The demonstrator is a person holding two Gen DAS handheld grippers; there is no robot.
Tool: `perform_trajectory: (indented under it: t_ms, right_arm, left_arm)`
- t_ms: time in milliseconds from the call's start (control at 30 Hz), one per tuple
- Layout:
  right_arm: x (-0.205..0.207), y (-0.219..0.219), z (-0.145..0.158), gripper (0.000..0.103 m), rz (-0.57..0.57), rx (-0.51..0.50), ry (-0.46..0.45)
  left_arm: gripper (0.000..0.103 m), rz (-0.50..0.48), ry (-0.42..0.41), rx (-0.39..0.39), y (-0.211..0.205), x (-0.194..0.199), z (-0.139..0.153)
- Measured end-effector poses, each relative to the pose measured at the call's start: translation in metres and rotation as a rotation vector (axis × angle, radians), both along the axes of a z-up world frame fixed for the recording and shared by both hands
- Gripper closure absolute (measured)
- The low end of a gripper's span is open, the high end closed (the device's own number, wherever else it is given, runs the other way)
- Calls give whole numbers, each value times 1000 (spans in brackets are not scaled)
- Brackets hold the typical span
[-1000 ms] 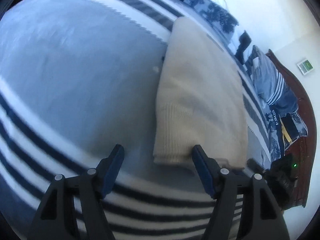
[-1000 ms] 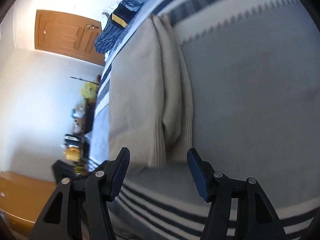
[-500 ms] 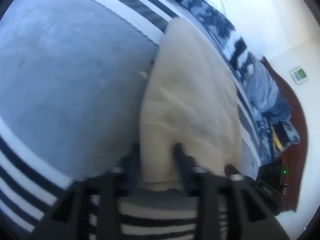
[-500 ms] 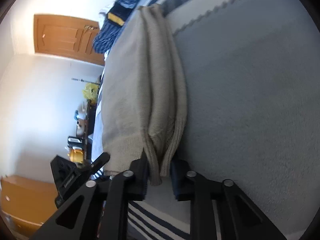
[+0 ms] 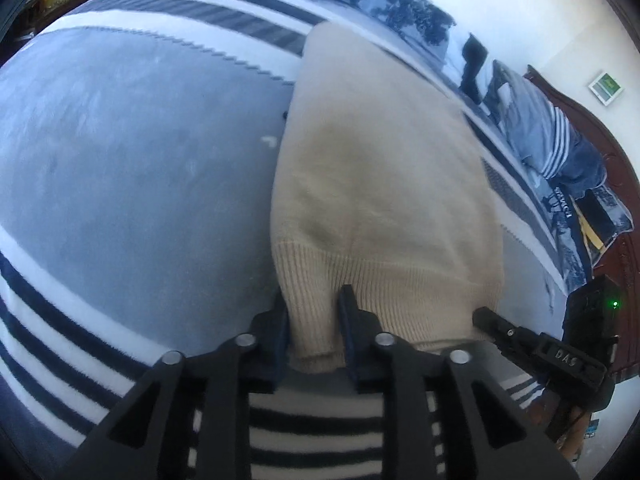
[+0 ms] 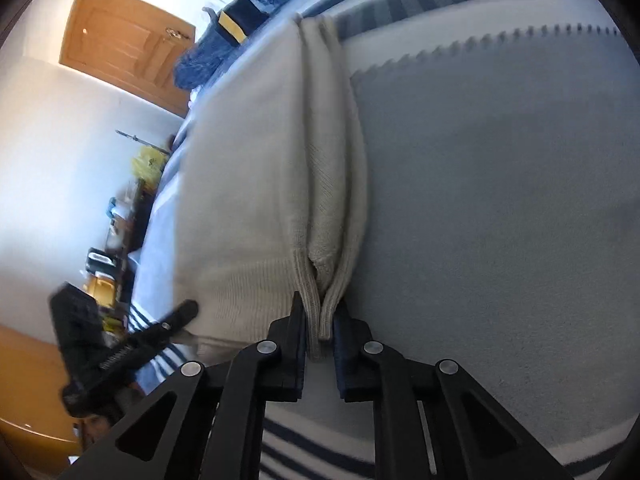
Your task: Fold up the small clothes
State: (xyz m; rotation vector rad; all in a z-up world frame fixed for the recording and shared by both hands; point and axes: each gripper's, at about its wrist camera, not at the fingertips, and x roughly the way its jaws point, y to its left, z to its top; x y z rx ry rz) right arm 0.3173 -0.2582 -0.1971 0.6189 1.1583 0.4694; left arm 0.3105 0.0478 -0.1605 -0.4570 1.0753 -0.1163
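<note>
Both of my grippers have gone from spread wide, short of the hem, to pinched onto the sweater (image 5: 384,184) since a second ago. I count one sweater, cream knit, lying lengthwise on the blanket (image 5: 132,168) of the bed, its ribbed hem toward me and its far end reaching the blanket's dark stripes.

I count two grippers. My left gripper (image 5: 312,320) points steeply down and holds the hem's left corner; a thick bunch of ribbed knit fills the gap, and its jaws are opening a little while the pads still press the cloth. My right gripper (image 6: 320,324) also tilts down and grips the hem's right corner, where I count two folded edges squeezed between nearly closed jaws. Each gripper shows in the other's view: the right one (image 5: 536,348) as a dark bar touching the hem at the right corner, the left one (image 6: 132,344) as a dark bar at the hem's left.

Beyond the sweater I see one door (image 6: 124,48), wooden, and a heap of blue patterned bedding (image 5: 552,152) along the far edge of the bed. One green light (image 5: 615,303) glows on the right gripper's body.
</note>
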Motion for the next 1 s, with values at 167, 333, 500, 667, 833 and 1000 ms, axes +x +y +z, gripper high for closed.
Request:
perform_trajectory:
  t_ms: [167, 333, 500, 667, 833, 1000]
  right_arm:
    - [-8, -7, 40, 64, -10, -21, -111]
    - [-12, -6, 39, 66, 1, 7, -113]
    - [-5, 6, 19, 99, 20, -30, -50]
    - [-19, 3, 58, 100, -6, -125, -206]
    - [-5, 9, 16, 100, 19, -177, -67]
    - [-5, -3, 23, 87, 14, -64, -59]
  left_arm:
    - [46, 29, -17, 5, 13, -13, 10]
    - [46, 18, -20, -34, 14, -8, 7]
    - [56, -11, 10, -7, -2, 1, -3]
    - [56, -67, -31, 9, -10, -2, 7]
    - [56, -14, 24, -67, 4, 1, -5]
    - [45, 54, -21, -118, 21, -1, 2]
